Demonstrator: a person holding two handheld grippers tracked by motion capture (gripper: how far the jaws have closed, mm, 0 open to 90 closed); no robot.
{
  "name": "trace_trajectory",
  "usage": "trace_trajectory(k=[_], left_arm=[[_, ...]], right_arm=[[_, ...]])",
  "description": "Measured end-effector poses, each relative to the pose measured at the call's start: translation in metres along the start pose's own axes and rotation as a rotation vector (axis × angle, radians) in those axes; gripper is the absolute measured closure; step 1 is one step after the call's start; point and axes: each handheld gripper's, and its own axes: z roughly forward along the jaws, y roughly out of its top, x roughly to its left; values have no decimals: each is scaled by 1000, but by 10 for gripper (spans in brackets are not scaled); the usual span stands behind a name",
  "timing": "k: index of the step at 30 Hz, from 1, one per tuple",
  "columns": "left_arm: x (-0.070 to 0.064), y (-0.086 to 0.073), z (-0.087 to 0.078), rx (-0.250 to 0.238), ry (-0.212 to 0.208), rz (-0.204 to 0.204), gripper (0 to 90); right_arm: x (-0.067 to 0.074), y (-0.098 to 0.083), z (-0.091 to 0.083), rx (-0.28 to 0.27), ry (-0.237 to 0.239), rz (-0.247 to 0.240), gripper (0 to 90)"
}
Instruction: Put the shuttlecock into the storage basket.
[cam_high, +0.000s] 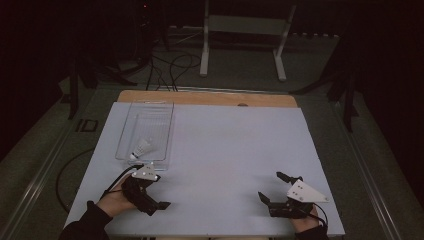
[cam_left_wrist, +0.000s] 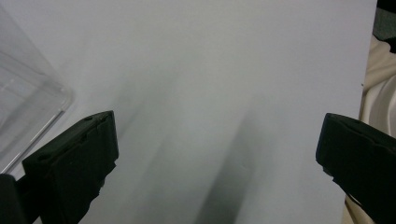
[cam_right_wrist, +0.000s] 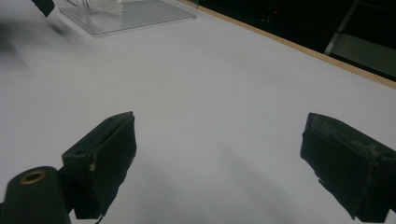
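The left tongs (cam_high: 152, 190) are held low over the near left part of the desk (cam_high: 225, 150), their jaws spread wide with nothing between them. In the left gripper view the two black jaws stand far apart at either side, bare white surface between them, and the corner of a clear tray (cam_left_wrist: 28, 107) lies just beyond the left jaw.

The right tongs (cam_high: 272, 187) are held over the near right part of the desk, well apart from the left ones. Their jaws are also released and wide apart, empty; the right gripper view shows plain white desk between them and the wooden edge (cam_right_wrist: 289, 44) of the desk running behind.

The tray (cam_high: 167, 142) is a clear plastic one lying flat just ahead of the left tongs, its near end close to the grey plate on top of them. Inside it, at the end nearest the left tongs, lies a white shuttlecock (cam_high: 141, 148) on its side, its dark tip pointing toward the tongs. From the right tongs the tray sits far off, ahead and across the desk; its near corner (cam_right_wrist: 126, 14) shows at the top of the right gripper view.

A hand (cam_high: 114, 200) in a dark sleeve grips the left tongs from below.
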Motion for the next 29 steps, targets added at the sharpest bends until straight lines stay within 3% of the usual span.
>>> trace_trajectory(k=[12,18,29], left_arm=[[5,-12,-4,-64,16,-35,0],[6,-17,-3,-54,23,-24,0],[8,-21,-5,-83,37,-17,0]], right_arm=[[-1,-1,-1,6,2,7,103],[-1,-2,0,11,4,5,102],[-2,-2,0,11,8,5,103]])
